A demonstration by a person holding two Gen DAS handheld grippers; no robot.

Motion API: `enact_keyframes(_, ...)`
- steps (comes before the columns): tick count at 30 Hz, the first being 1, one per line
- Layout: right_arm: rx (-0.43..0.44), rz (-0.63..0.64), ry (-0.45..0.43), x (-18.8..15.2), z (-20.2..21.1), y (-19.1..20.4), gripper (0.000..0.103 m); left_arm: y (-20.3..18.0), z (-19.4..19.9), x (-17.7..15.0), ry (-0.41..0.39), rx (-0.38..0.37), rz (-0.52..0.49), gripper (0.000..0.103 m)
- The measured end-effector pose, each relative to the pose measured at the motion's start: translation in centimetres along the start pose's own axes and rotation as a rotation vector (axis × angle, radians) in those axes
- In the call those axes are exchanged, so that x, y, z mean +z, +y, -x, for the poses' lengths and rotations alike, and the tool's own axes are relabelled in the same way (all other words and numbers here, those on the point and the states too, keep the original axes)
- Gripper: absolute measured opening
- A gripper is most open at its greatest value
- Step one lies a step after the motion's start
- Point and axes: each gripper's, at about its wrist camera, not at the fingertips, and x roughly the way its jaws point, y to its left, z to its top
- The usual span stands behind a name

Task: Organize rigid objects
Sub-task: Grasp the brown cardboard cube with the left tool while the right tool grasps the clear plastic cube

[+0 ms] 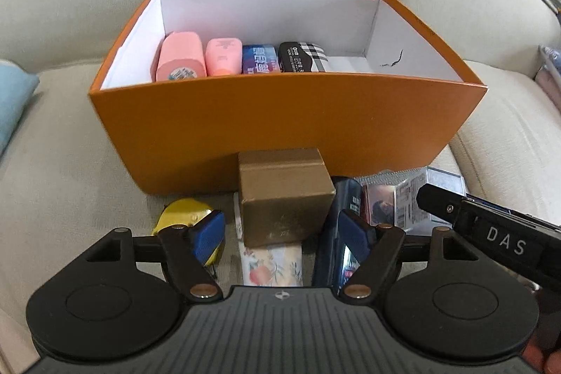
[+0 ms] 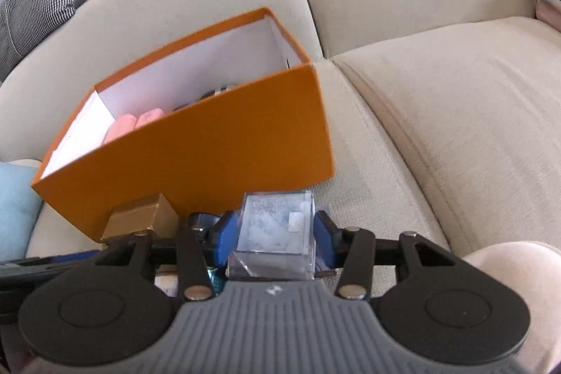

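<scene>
The right tongs are closing their blue pads on either flank of a clear plastic cube box with a frosty white filling, gripping it just in front of the orange cardboard box. The left tongs are standing open, their blue pads well apart on either side of a small gold-brown carton without touching it; the carton is sitting against the orange box's front wall and lying on top of a flat floral-printed packet. Crowding the left tongs are a yellow rounded item by the left pad and a dark blue glossy pack by the right one, with a reddish printed box beyond it. The right tool's black body is reaching in from the lower right of the left wrist view, low over the cushion. Inside the white-lined orange box, a row is resting along the near wall: a pink bottle, a second smaller pink bottle, a blue printed pack and a black case beside a plaid item. Everything is sitting on a beige woven sofa, with a pale blue cushion at its left end.
</scene>
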Motion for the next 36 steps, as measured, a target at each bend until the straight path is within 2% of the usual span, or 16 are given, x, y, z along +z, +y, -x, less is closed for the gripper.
enact_keyframes(5,0.033,-0.002,0.005,0.3,-0.6,-0.6,0.05,-0.3,-1.5,0.2,0.01,0.044,0.024,0.086)
enact_keyframes(9,0.049,-0.014,0.018,0.7,-1.2,-0.8,0.051,-0.7,-1.8,0.2,-0.001,0.058,-0.015,0.074)
enact_keyframes(12,0.053,-0.015,0.03,0.8,-1.8,-0.5,0.053,-0.7,-1.8,0.2,-0.002,0.049,-0.028,0.069)
enact_keyframes(18,0.045,-0.014,0.056,0.9,-2.2,-0.5,0.054,-0.2,-1.4,0.1,-0.009,0.053,-0.036,0.068)
enact_keyframes(30,0.02,0.019,0.056,0.6,-1.5,-0.1,0.053,1.6,2.4,-0.1,-0.065,-0.011,0.016,0.068)
enact_keyframes(36,0.035,0.048,0.01,0.5,0.2,0.4,0.053,1.6,5.6,0.1,-0.099,-0.06,0.04,0.068)
